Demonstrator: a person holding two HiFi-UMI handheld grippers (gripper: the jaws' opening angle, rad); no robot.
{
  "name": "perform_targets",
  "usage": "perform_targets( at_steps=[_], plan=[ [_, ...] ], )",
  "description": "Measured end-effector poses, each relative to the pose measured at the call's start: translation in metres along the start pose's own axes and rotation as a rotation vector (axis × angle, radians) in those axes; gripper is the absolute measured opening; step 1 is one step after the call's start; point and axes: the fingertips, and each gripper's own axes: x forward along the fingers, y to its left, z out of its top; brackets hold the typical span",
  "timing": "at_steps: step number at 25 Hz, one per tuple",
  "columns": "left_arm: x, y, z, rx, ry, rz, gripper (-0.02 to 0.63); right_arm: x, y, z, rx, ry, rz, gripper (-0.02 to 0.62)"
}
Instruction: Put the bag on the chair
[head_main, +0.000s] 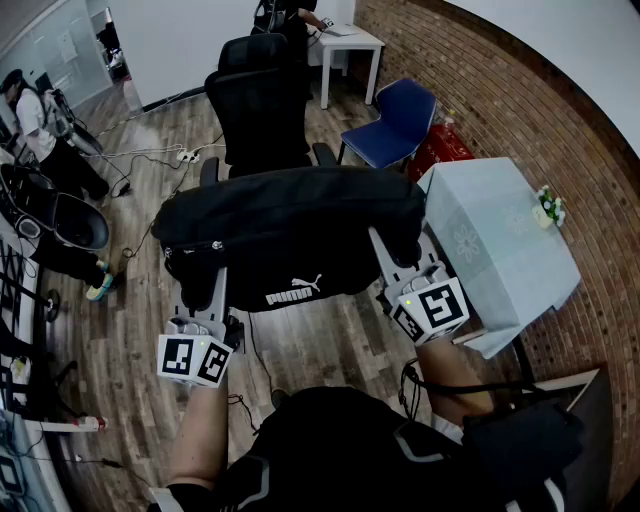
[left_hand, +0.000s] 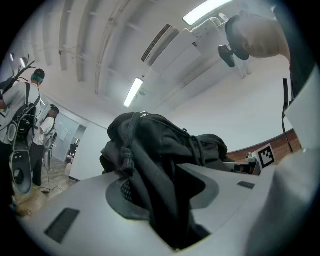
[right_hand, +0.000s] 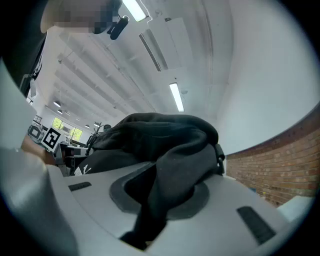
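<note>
A black sports bag (head_main: 290, 235) with a white logo hangs in the air between both grippers, in front of a black office chair (head_main: 262, 95). My left gripper (head_main: 218, 275) is shut on a fold of the bag (left_hand: 155, 165) at its left end. My right gripper (head_main: 385, 250) is shut on the bag's fabric (right_hand: 170, 165) at its right end. Both gripper views tilt upward, showing the ceiling behind the bag. The bag hides the chair's seat in the head view.
A blue chair (head_main: 395, 125) and a red item (head_main: 440, 148) stand right of the office chair. A table with a pale cloth (head_main: 500, 240) is close on my right, a brick wall (head_main: 540, 110) behind it. Cables (head_main: 150, 155) lie on the wooden floor; people stand at far left.
</note>
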Motion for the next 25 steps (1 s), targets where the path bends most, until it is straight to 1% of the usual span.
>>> perform_targets(
  at_steps=[10, 19, 25],
  plan=[
    [-0.002, 0.007, 0.006, 0.001, -0.013, -0.007, 0.171, 0.005, 0.007, 0.005, -0.003, -0.010, 0.000, 0.071],
    [-0.006, 0.013, 0.007, -0.005, -0.025, -0.027, 0.171, 0.007, 0.012, 0.003, 0.039, -0.029, 0.015, 0.072],
    [-0.020, 0.029, 0.006, -0.008, -0.009, -0.034, 0.171, 0.011, 0.032, -0.005, 0.060, -0.012, 0.014, 0.072]
  ],
)
